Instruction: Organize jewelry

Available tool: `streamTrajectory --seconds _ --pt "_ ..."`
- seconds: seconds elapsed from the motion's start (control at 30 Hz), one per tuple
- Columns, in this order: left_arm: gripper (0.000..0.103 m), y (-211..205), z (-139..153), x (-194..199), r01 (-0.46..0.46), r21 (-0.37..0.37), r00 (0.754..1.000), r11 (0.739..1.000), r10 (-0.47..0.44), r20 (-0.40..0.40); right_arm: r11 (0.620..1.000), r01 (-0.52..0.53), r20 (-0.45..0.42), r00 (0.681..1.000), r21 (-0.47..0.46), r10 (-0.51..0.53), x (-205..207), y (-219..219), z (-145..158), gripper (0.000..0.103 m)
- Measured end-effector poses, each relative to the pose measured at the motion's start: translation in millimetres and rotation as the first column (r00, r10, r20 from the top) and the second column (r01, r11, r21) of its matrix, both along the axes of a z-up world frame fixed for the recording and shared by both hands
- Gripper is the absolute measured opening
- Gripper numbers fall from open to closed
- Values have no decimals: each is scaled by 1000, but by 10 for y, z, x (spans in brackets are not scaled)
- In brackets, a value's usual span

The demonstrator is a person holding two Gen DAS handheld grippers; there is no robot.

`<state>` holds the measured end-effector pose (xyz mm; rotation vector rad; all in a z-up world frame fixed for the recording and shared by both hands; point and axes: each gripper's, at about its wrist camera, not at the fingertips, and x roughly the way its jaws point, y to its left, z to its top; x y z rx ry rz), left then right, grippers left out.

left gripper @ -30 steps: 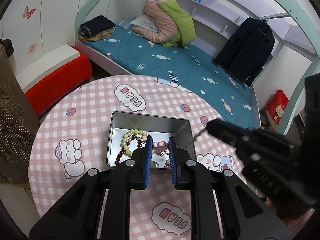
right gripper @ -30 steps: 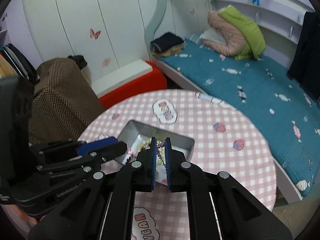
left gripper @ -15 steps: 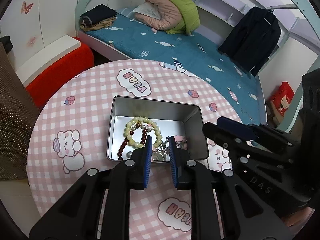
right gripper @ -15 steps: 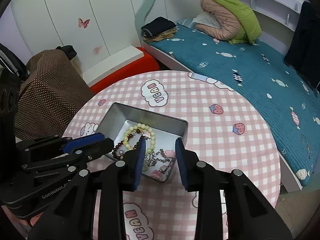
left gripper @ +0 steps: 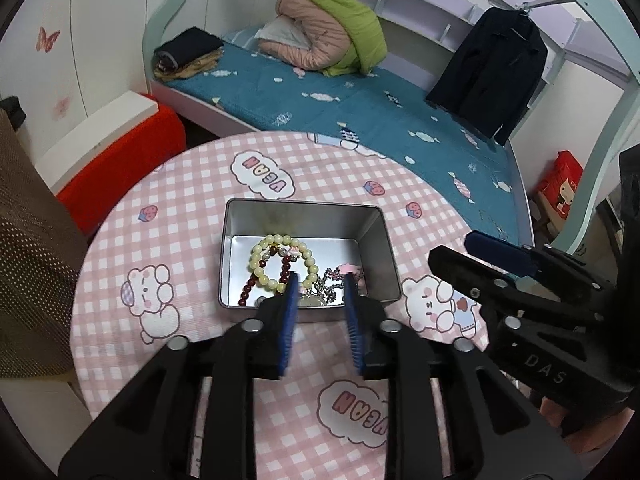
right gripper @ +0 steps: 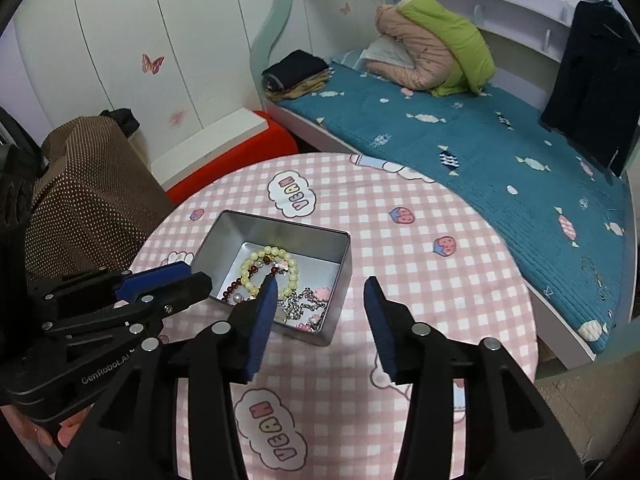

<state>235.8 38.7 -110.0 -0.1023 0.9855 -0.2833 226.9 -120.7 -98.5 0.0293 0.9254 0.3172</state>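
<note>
Metal tin (left gripper: 372, 248) on checked tablecloth (left gripper: 192, 216), holding bead bracelets (left gripper: 280, 258) and chain (left gripper: 328, 286). Left gripper (left gripper: 320, 284) and right gripper (right gripper: 320, 292): jaws just opening, released, nothing grasped. Bed (left gripper: 360, 112) behind.

Ahead of you, a round table (left gripper: 200, 184) under a pink-and-white checked cloth with cartoon prints; just behind it a bed (left gripper: 360, 108) with a teal candy-print cover, carrying a heap of pink and green bedding (left gripper: 332, 32) and a folded stack of dark clothes (left gripper: 188, 52). White wall panels (right gripper: 120, 40) with butterfly stickers to your left, a red bench (right gripper: 240, 152) with a white top at their foot, and a brown dotted cover (right gripper: 88, 192) beside it. White shelves (left gripper: 420, 4) run above the bed; a dark jacket (left gripper: 492, 72) hangs at its right end, a red bag (left gripper: 560, 184) on the floor below.
</note>
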Motion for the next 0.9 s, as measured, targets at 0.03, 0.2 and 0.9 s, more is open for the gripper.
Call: streamTrajectory --seconds 0.03,0.2,0.9 --pt "30 -4 30 -34 -2 3 1000 1000 2 9 1000 3 8 1000 1 -3 -35 -16 27 47" --pt "34 -41 198 -254 -21 30 998 999 19 52 1000 10 54 998 15 -11 -232 -110 186 51" --pt "76 -362 1137 -1815 -156 76 936 985 123 330 999 6 361 932 53 -25 -1711 -643 1155 81"
